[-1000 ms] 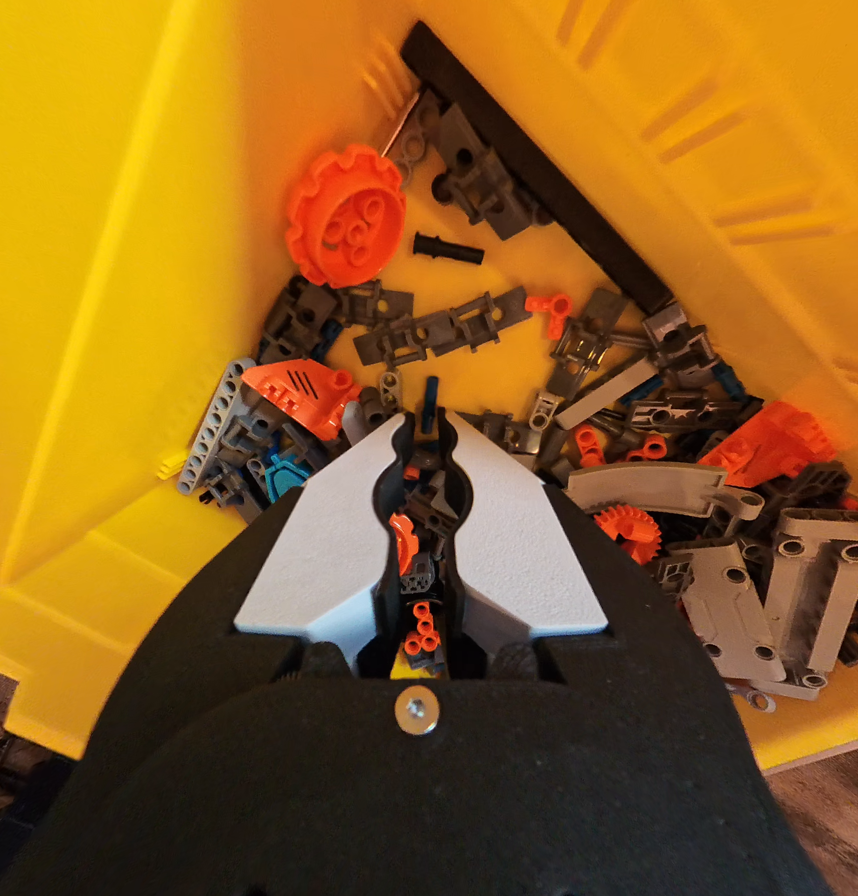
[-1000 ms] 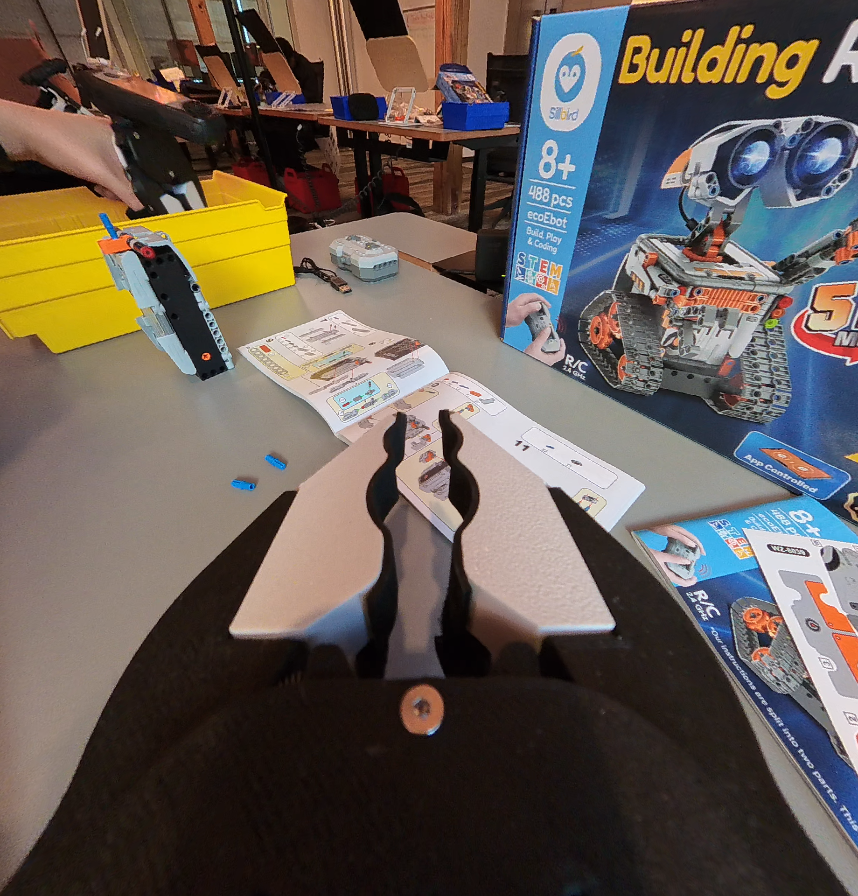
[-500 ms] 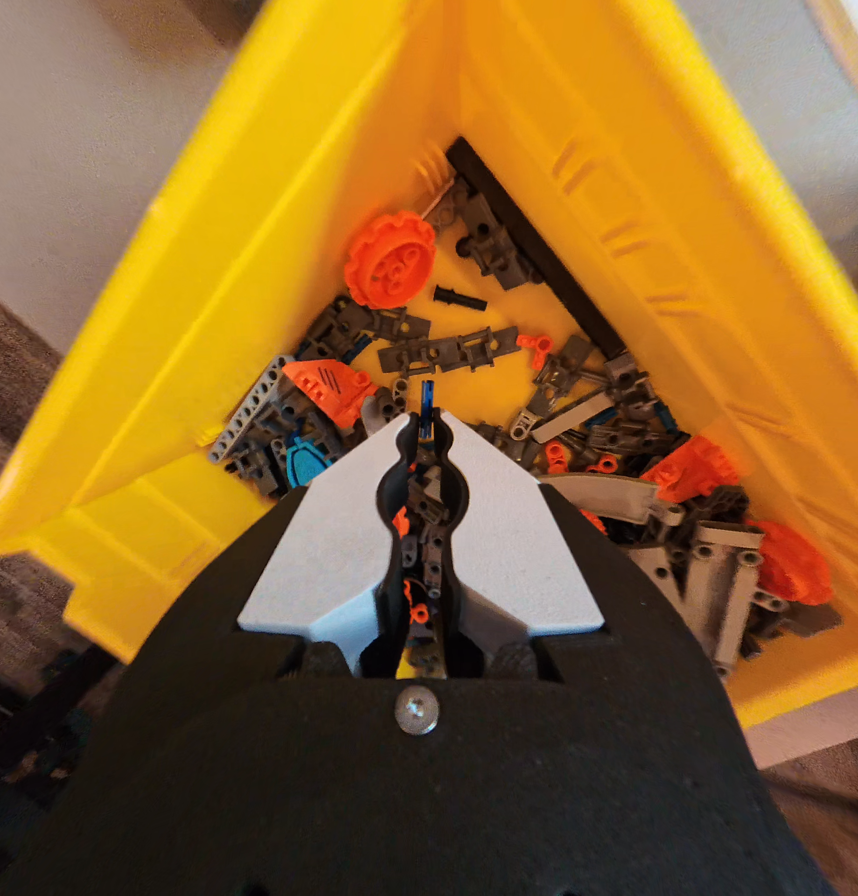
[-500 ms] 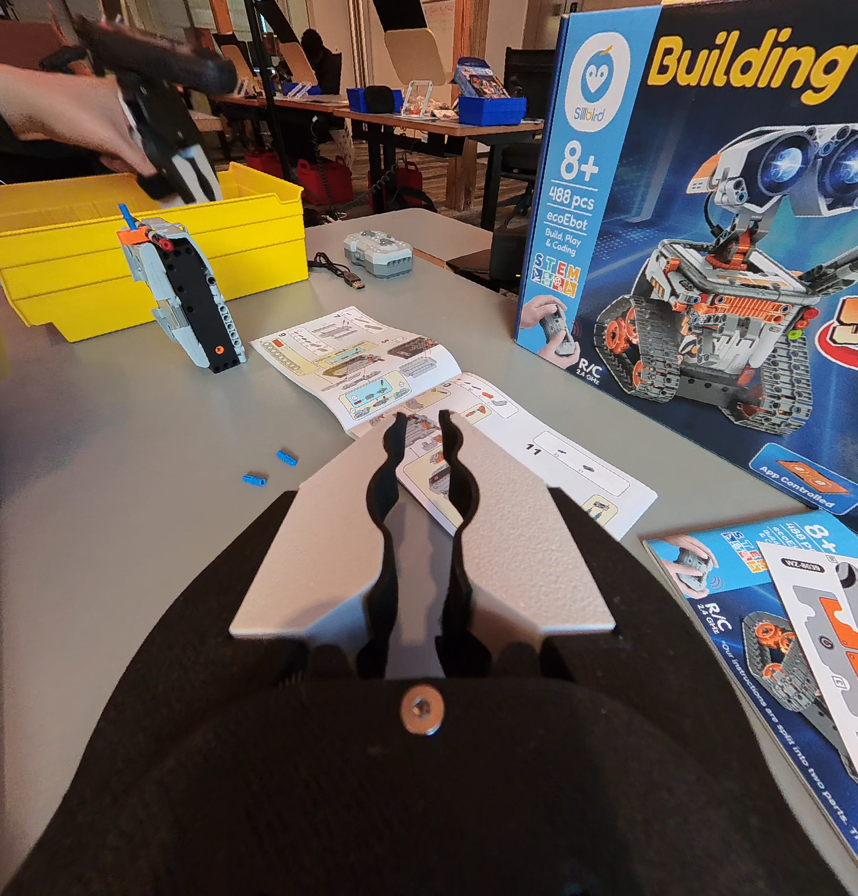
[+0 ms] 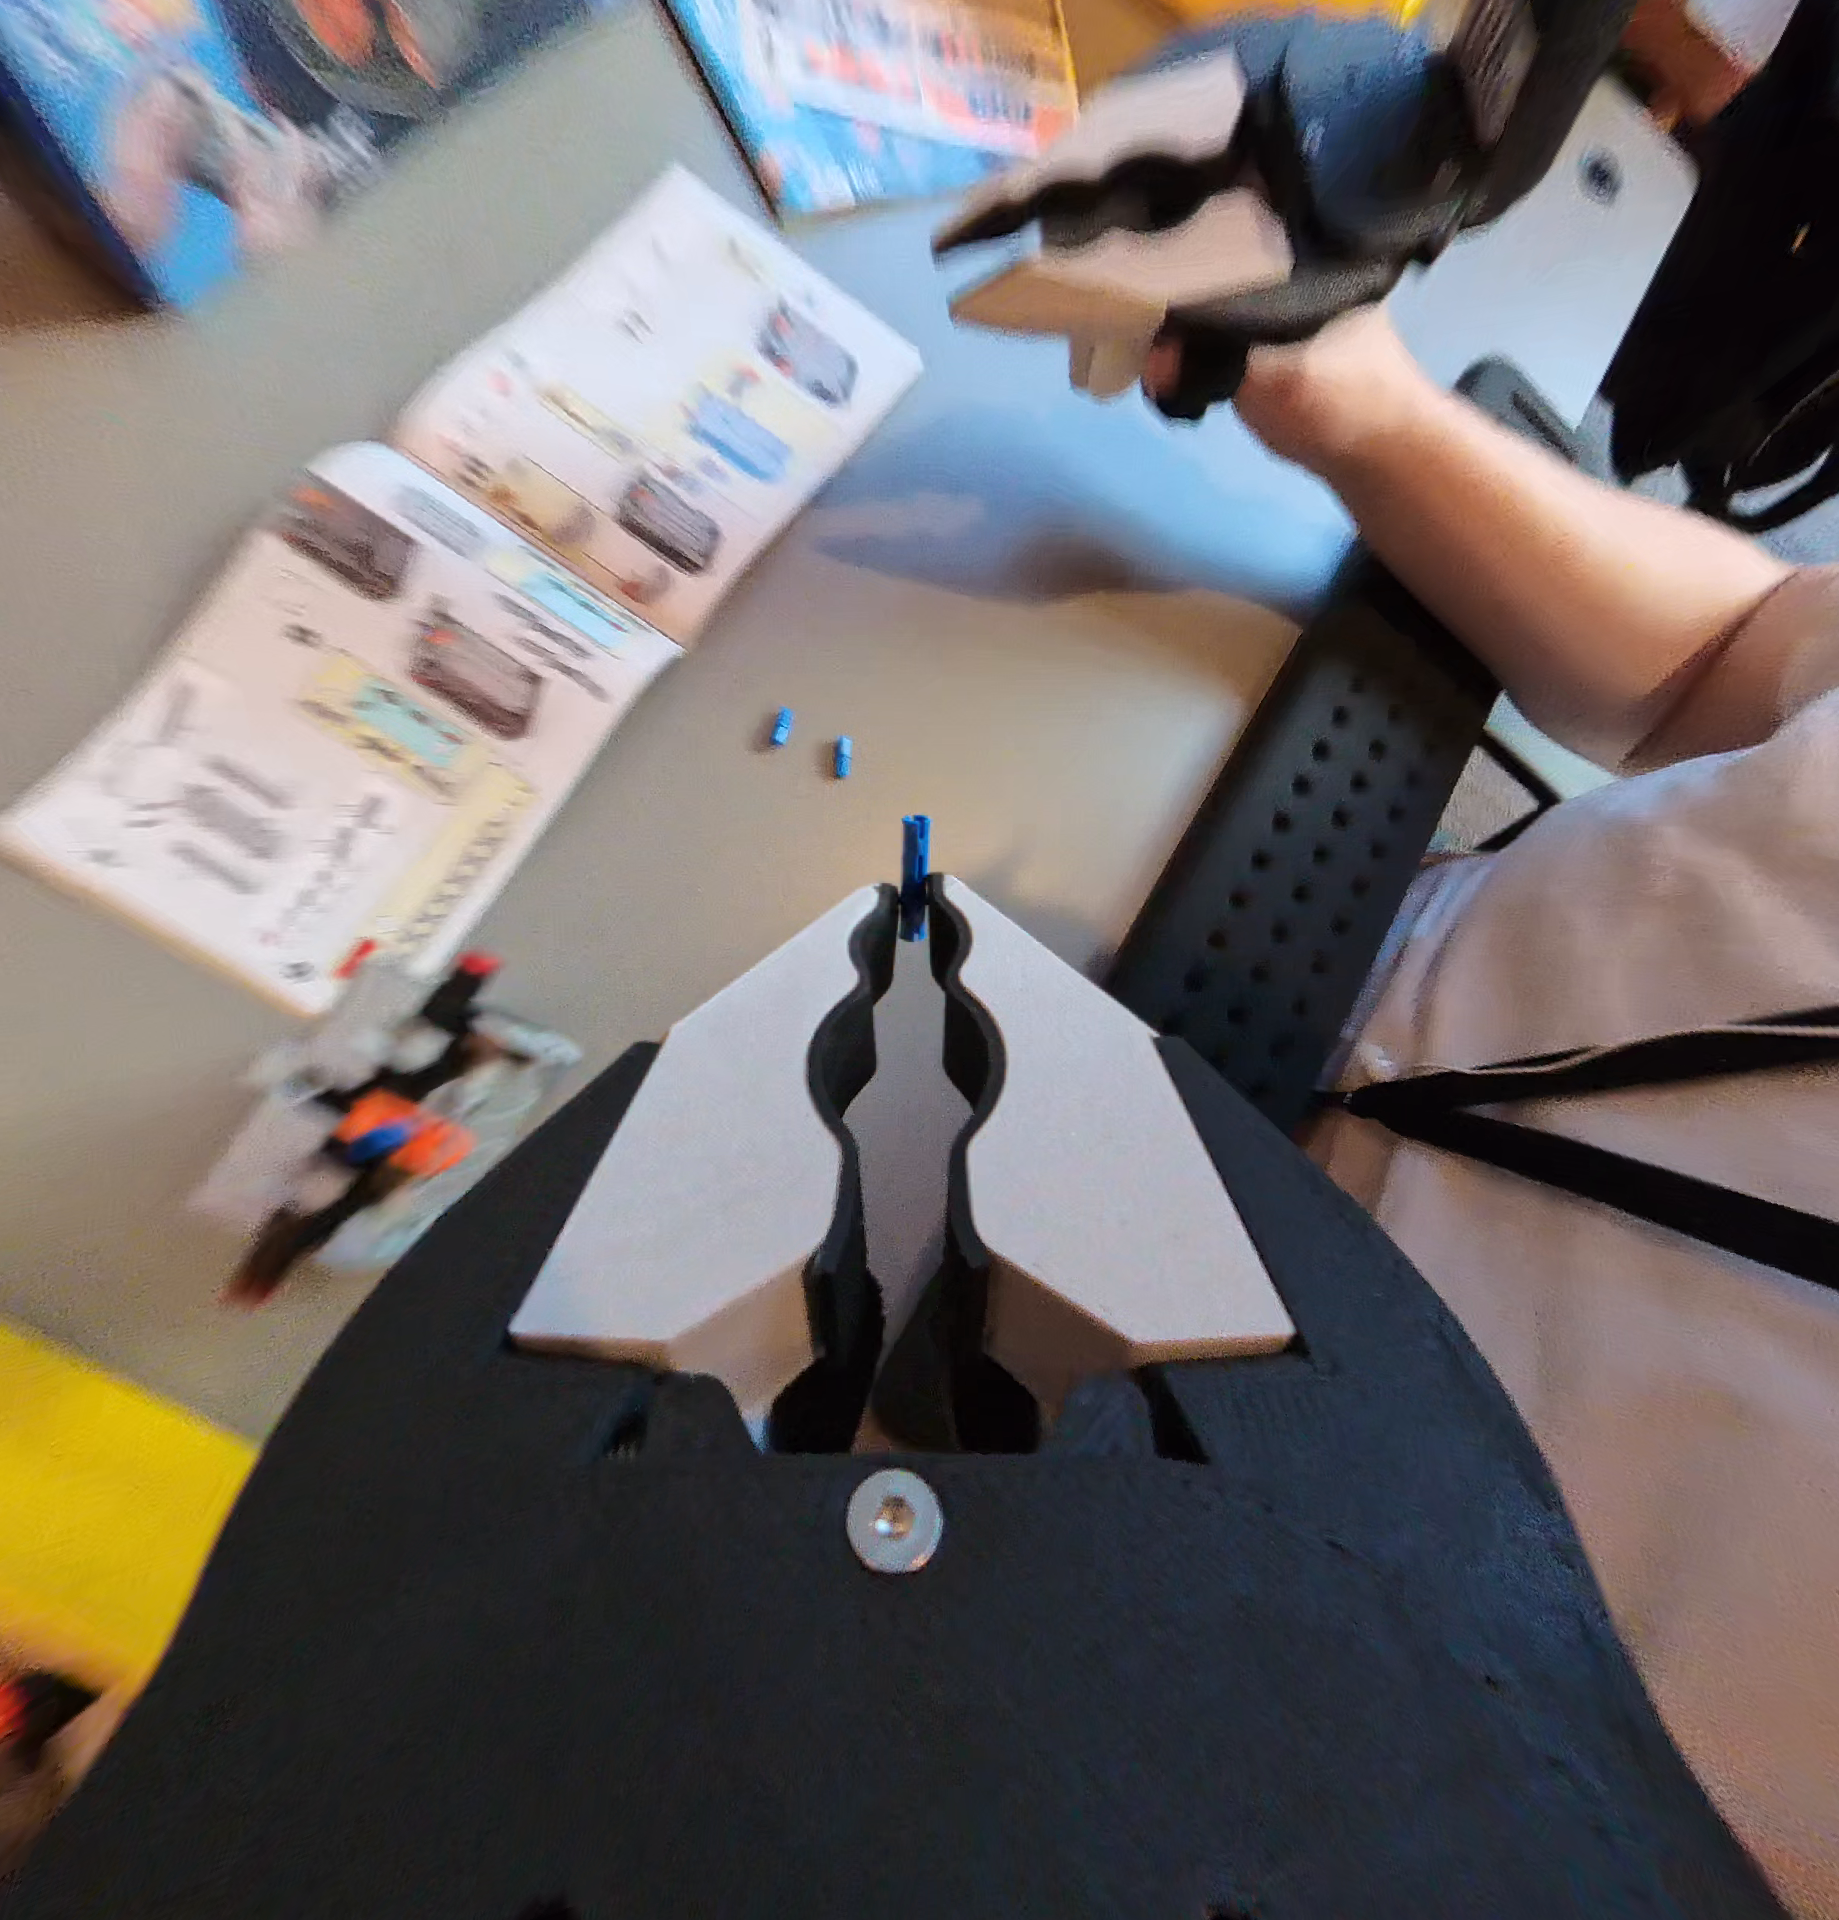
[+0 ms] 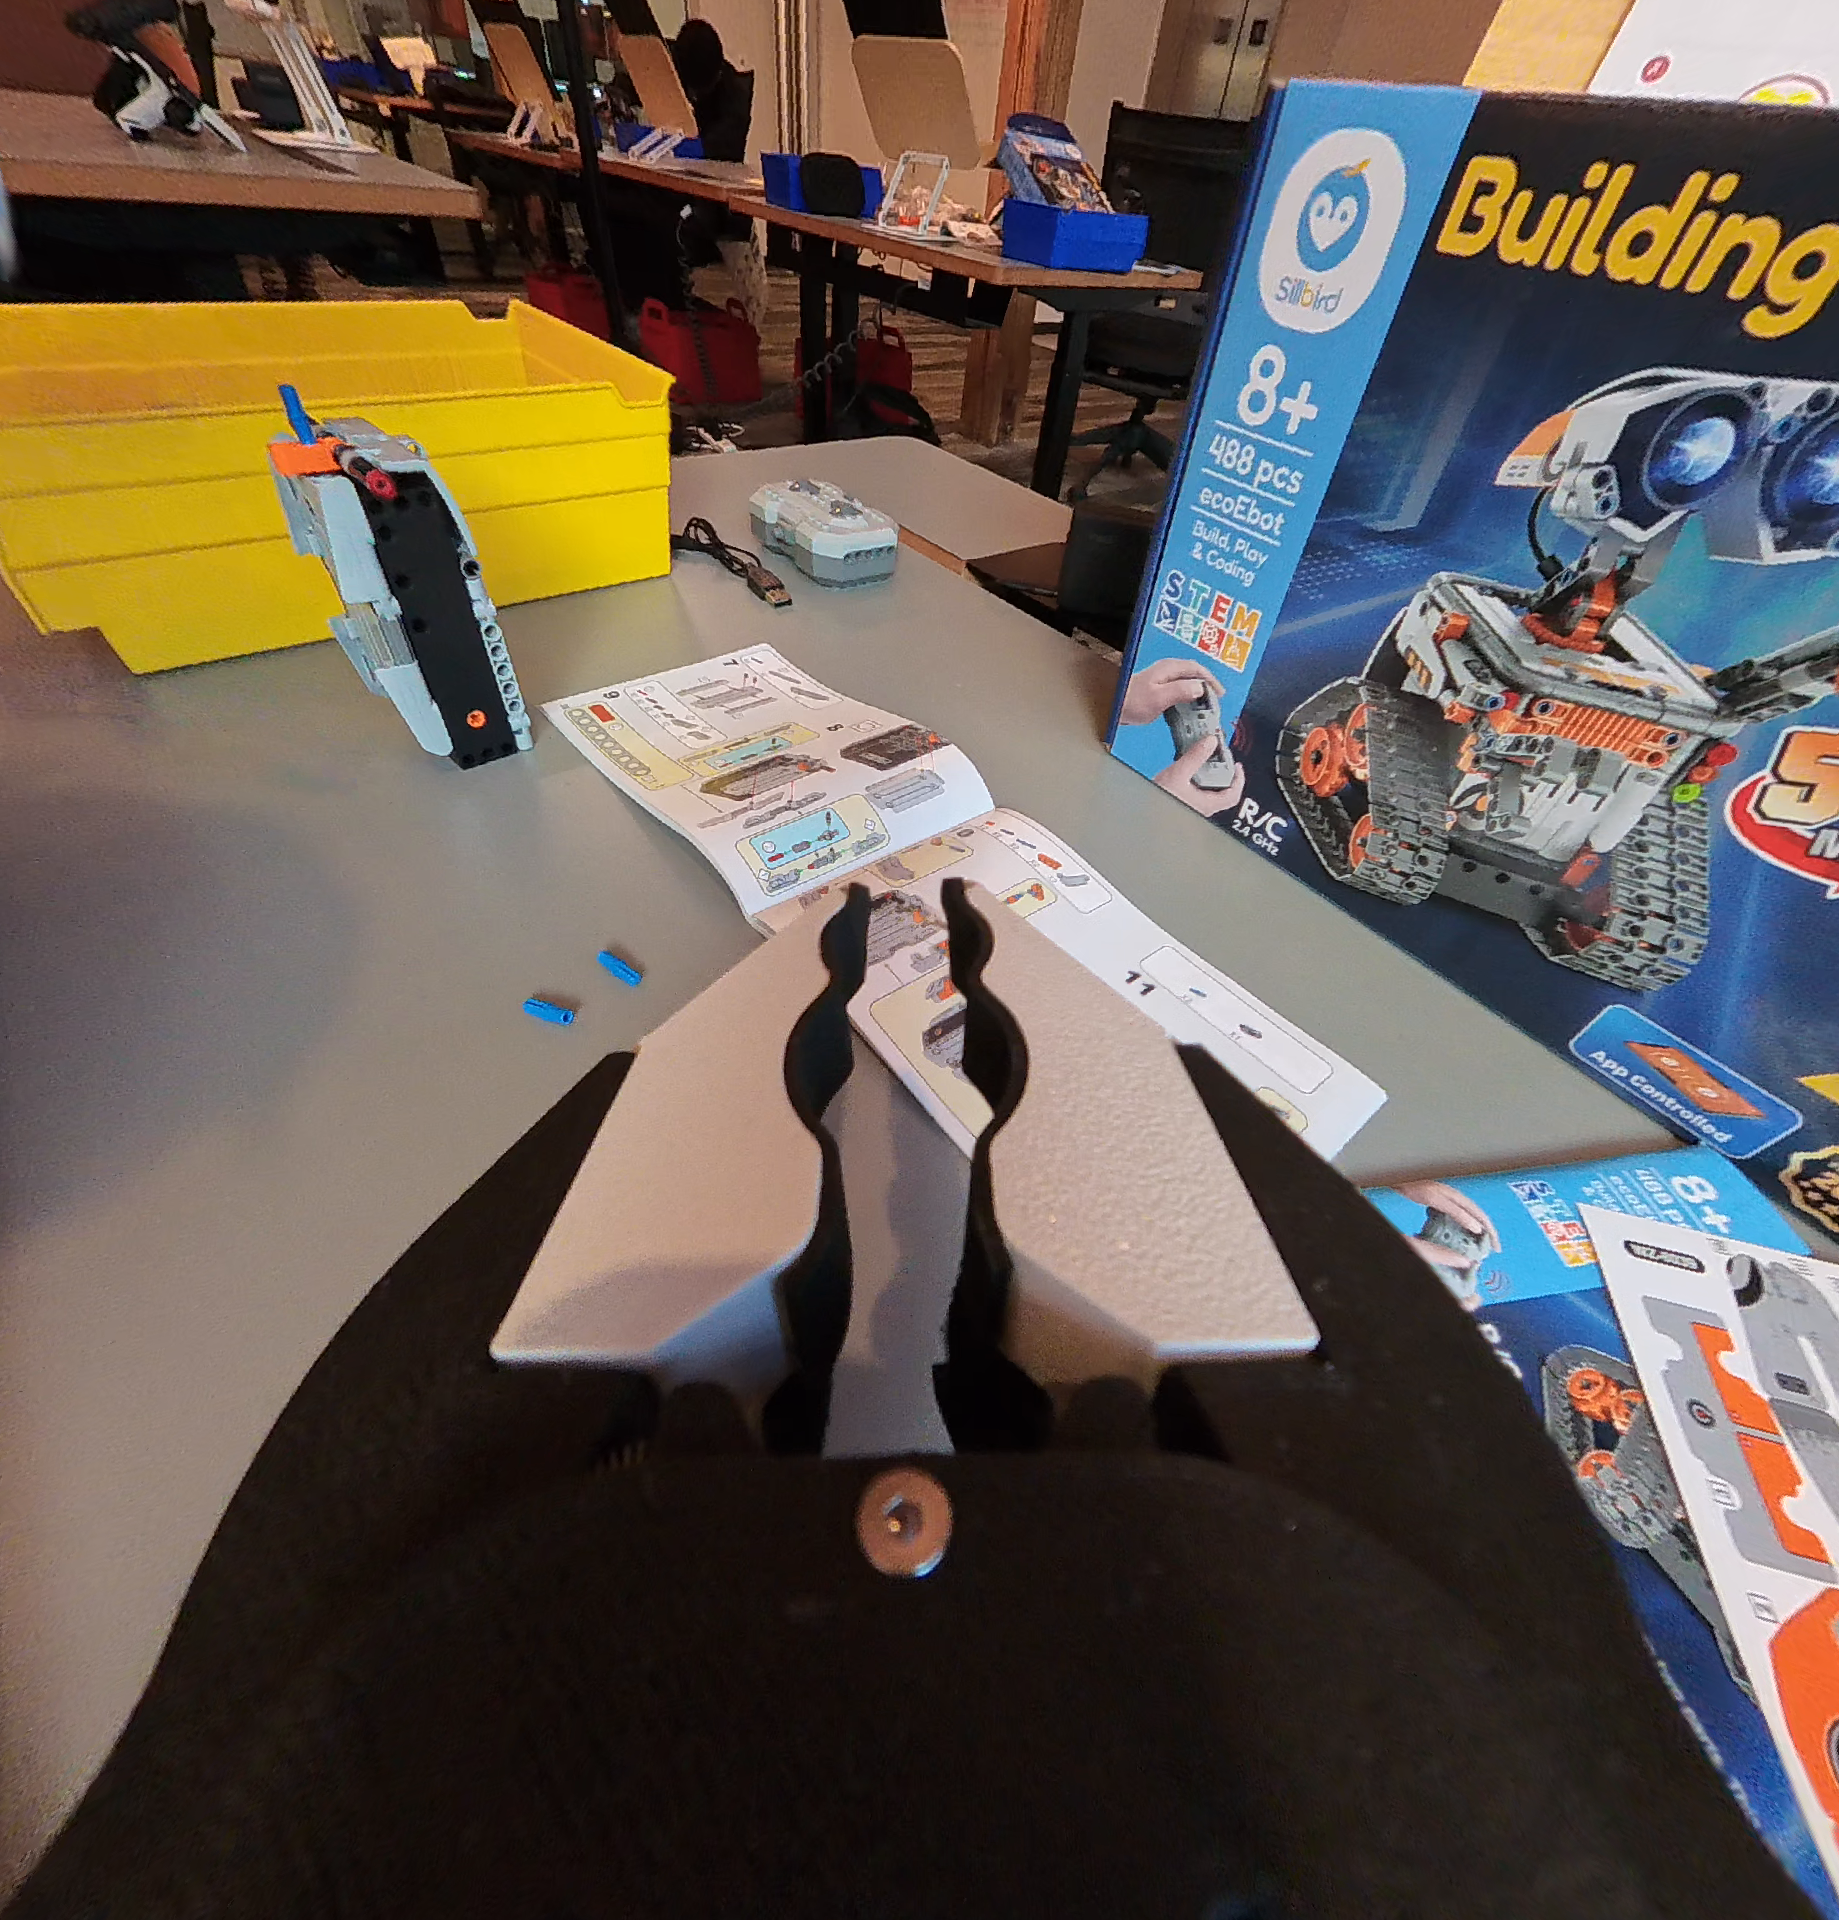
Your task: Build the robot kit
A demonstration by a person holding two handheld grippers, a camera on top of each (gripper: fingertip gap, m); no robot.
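My left gripper (image 5: 913, 899) is shut on a small blue pin (image 5: 914, 873), pinched upright at the very fingertips, above the grey table (image 5: 998, 727). Two more blue pins (image 5: 781, 726) lie on the table just beyond it; they also show in the right wrist view (image 6: 550, 1010). A part-built grey, black and orange assembly (image 5: 375, 1122) stands to the left, leaning against nothing in the right wrist view (image 6: 406, 582). My right gripper (image 6: 904, 899) is slightly open and empty, hovering over the open instruction booklet (image 6: 894, 821). It also shows in the left wrist view (image 5: 946, 275), held by a hand.
Stacked yellow bins (image 6: 323, 457) stand at the back left. A large blue toy box (image 6: 1569, 571) stands at the right. A grey battery unit (image 6: 821, 530) with a cable lies behind the booklet. A sticker sheet (image 6: 1777, 1455) lies at the front right. The person's shirt (image 5: 1621, 1039) is close by. Spacing between my two grippers at the tips: around 20 cm.
My left gripper rose out of the yellow bin with the blue pin in its tips and swung over the table. The right gripper barely moved.
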